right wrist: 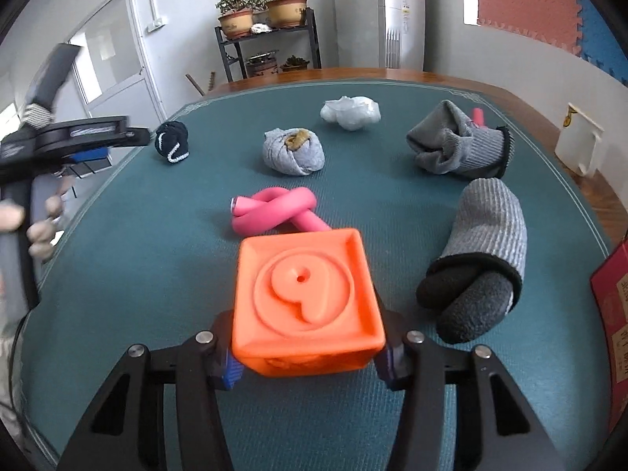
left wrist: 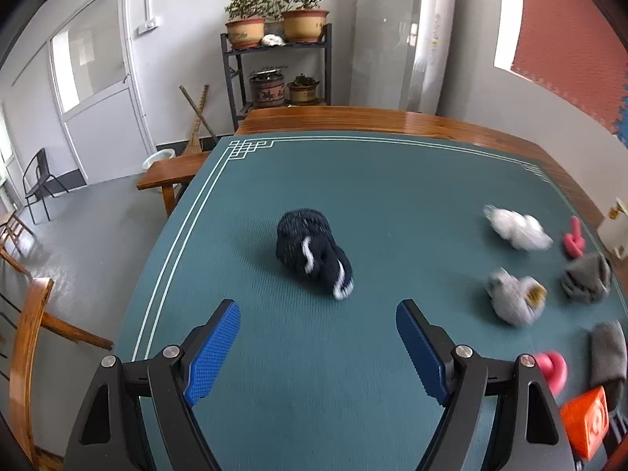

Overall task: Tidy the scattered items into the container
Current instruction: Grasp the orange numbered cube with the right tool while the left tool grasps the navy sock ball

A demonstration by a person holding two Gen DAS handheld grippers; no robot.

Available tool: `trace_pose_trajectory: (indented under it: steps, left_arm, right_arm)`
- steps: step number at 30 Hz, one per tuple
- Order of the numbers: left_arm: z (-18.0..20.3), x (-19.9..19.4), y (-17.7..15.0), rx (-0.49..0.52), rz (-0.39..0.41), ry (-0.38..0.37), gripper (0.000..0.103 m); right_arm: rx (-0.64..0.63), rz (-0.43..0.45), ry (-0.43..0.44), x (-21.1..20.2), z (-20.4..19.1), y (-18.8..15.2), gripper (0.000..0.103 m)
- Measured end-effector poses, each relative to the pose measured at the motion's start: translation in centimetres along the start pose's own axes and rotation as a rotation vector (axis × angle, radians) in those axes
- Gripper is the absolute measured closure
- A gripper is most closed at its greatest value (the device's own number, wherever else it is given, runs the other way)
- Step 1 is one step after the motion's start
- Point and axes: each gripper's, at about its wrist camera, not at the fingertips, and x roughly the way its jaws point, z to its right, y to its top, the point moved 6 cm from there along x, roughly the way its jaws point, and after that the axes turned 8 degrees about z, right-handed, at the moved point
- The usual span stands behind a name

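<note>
**Orange cube clamped, left tool spread**

Right gripper [right wrist: 308, 357] clenched on orange cube [right wrist: 308, 294] above green mat [right wrist: 157, 274]. Left gripper [left wrist: 318, 343] gaping, holding nothing. Beyond: pink twisted tube [right wrist: 274, 212], black sock ball [left wrist: 312, 253], white bundle [right wrist: 350, 113].

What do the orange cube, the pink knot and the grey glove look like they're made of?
Orange cube: likely soft rubber or vinyl, a smooth matte moulded skin with rounded edges and a raised figure. Pink knot: probably foam tubing, smooth, bent without kinks. Grey glove: ribbed knit fabric, with darker, fuzzier fingers.
</note>
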Motion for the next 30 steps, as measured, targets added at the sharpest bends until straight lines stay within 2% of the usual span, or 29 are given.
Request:
trace_pose_trajectory:
  steps: [12,17,18,19,22,30]
  left_arm:
    - [-0.4,8.5,1.8,-0.065,-0.093,0.104,0.019]
    - [-1.0,10.4,1.4,-0.146,-0.118,0.130,0.020]
    - [-1.1,10.5,1.3,-0.151,-0.117,0.134,0.022]
    - [-1.2,10.7,1.1,-0.156,-0.116,0.139,0.035]
    - [-1.4,10.7,0.8,-0.149,-0.108,0.149,0.053]
    - [0.6,8.0,-0.2,-0.078,-0.064,0.154,0.054]
  right_arm:
    - [0.044,0.003,0.043,-0.1,0.3,0.1,0.047]
    - [0.046,-0.003,0.053,0.0,0.2,0.0,0.047]
    - [0.045,-0.003,0.054,0.0,0.2,0.0,0.047]
    - [0.045,-0.003,0.054,0.0,0.2,0.0,0.047]
    - [0.045,-0.002,0.054,0.0,0.2,0.0,0.047]
    - [0.046,0.007,0.059,-0.2,0.2,0.1,0.047]
